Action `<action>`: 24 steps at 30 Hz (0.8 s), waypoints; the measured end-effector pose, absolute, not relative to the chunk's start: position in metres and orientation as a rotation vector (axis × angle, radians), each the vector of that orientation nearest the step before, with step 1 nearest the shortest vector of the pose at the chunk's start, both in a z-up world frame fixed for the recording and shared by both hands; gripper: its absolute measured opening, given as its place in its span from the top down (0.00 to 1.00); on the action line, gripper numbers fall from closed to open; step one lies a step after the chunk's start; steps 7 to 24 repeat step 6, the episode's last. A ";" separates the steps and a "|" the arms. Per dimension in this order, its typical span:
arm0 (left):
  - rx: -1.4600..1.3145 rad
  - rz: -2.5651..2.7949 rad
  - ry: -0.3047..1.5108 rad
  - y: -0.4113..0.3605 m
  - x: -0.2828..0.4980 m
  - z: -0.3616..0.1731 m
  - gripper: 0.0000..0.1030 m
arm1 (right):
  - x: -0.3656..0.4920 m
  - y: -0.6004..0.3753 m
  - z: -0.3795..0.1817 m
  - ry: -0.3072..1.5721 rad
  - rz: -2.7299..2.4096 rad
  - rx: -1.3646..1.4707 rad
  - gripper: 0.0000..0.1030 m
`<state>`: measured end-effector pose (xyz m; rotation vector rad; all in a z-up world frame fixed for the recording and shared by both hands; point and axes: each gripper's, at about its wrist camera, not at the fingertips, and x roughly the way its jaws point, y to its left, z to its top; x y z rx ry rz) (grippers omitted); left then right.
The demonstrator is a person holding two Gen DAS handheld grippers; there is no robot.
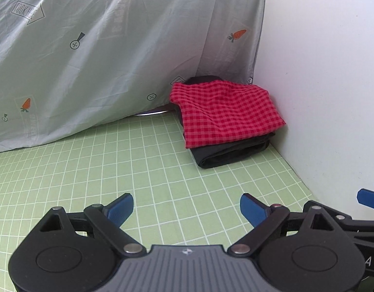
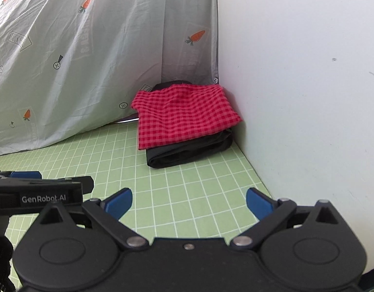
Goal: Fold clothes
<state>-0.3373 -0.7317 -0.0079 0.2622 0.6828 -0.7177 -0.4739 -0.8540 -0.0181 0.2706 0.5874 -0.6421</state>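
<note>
A folded red checked cloth (image 1: 223,112) lies on top of a folded black garment (image 1: 233,152) in the far right corner of the green grid mat (image 1: 113,170), against the white wall. Both show in the right wrist view too: the red cloth (image 2: 184,116) and the black garment (image 2: 189,150). My left gripper (image 1: 187,210) is open and empty, low over the mat, well short of the stack. My right gripper (image 2: 189,205) is open and empty beside it, also short of the stack. The left gripper's side shows in the right wrist view (image 2: 40,189).
A pale grey sheet with carrot prints (image 1: 101,60) hangs at the back and left, draping onto the mat. A white wall (image 1: 321,85) closes the right side. The grid mat (image 2: 187,194) stretches between the grippers and the stack.
</note>
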 end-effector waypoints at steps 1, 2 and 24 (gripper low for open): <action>0.267 -0.718 0.677 -0.731 -0.341 -0.007 0.09 | -0.477 -0.853 -0.018 0.585 -0.645 0.269 0.02; 0.271 -0.719 0.671 -0.730 -0.345 -0.006 0.09 | -0.479 -0.852 -0.017 0.583 -0.648 0.268 0.02; 0.273 -0.720 0.669 -0.728 -0.351 -0.004 0.09 | -0.486 -0.848 -0.016 0.578 -0.651 0.267 0.02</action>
